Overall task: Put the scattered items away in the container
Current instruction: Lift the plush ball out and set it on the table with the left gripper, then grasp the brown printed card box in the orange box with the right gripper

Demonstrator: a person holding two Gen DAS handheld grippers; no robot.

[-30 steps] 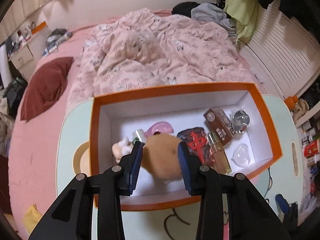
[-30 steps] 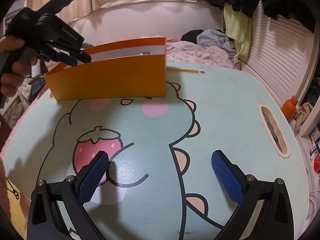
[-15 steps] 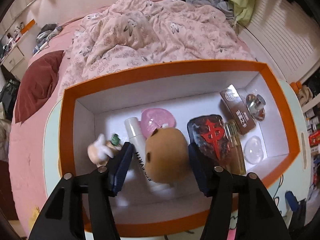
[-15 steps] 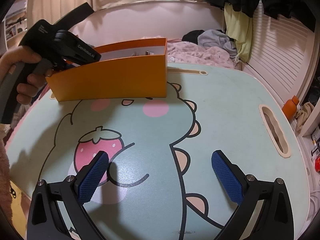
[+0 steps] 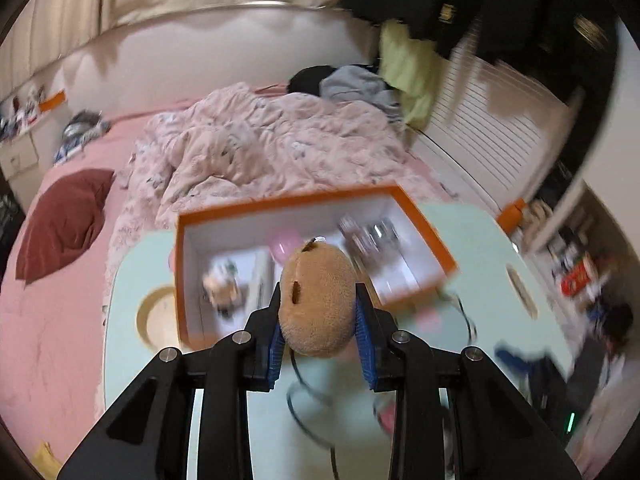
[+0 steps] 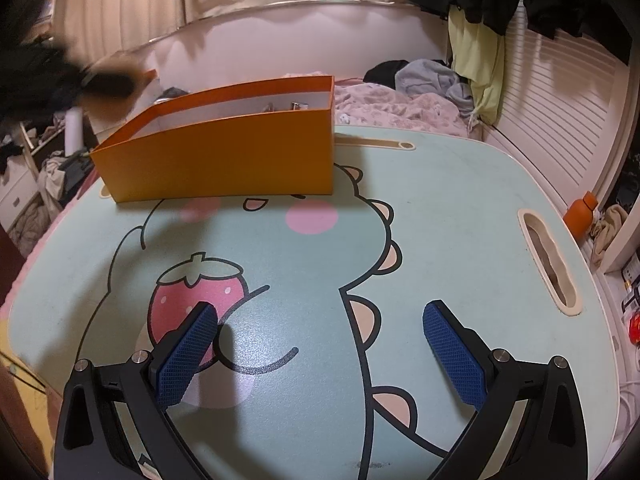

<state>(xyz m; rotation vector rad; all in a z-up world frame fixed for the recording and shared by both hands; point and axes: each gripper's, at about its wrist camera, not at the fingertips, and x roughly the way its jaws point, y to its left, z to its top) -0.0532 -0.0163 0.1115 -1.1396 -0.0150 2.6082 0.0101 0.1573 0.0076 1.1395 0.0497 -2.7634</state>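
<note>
Brown plush round toy (image 5: 316,300) clamped between closing blue pads of left gripper (image 5: 318,320); orange cardboard box (image 5: 424,232) just ahead. Right gripper (image 6: 320,344) gaped empty. Best release only once over box.

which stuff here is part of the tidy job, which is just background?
Job:
- plush toy, gripped in the left tool
- orange box on the table
- right tool, open, nothing in it

Background:
- quilt
- dark red pillow
- hanging clothes
- orange bottle
</note>
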